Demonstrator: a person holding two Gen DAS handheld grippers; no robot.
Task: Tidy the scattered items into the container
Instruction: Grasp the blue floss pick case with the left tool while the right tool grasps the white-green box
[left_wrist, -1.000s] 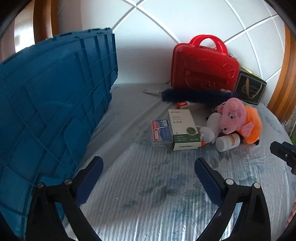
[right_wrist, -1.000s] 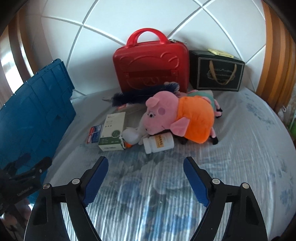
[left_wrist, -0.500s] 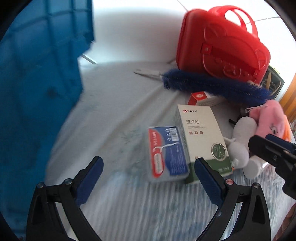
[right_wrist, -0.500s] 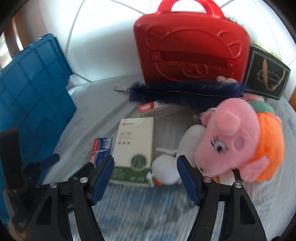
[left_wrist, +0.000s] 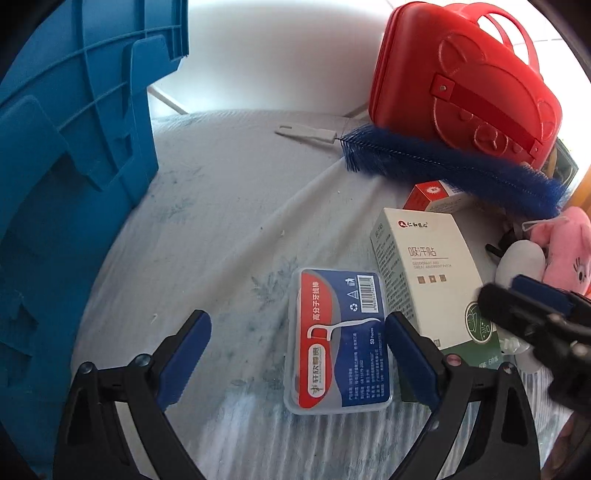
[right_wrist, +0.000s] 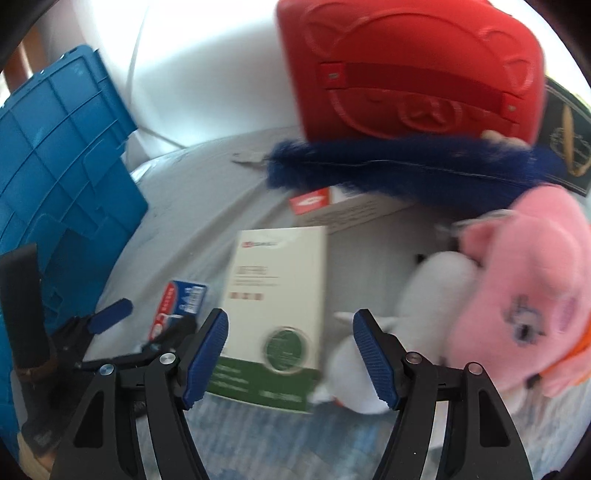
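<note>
Left hand-held gripper (left_wrist: 297, 360), held low over the bed's pale sheet (left_wrist: 229, 206), jaws spread wide and empty; the clear plastic floss-pick case with red-and-blue label (left_wrist: 341, 341) lies just inside its right finger. Right hand-held gripper (right_wrist: 290, 356), likewise wide open and empty, straddles the near end of the white-and-green cardboard box (right_wrist: 275, 314). The blue ribbed plastic crate (left_wrist: 66, 184) stands to the left of both; the pink plush pig (right_wrist: 524, 299) lies right of the right hand-held gripper.

bare sheet (left_wrist: 221, 221) left, blue crate (left_wrist: 66, 184) beyond
</note>
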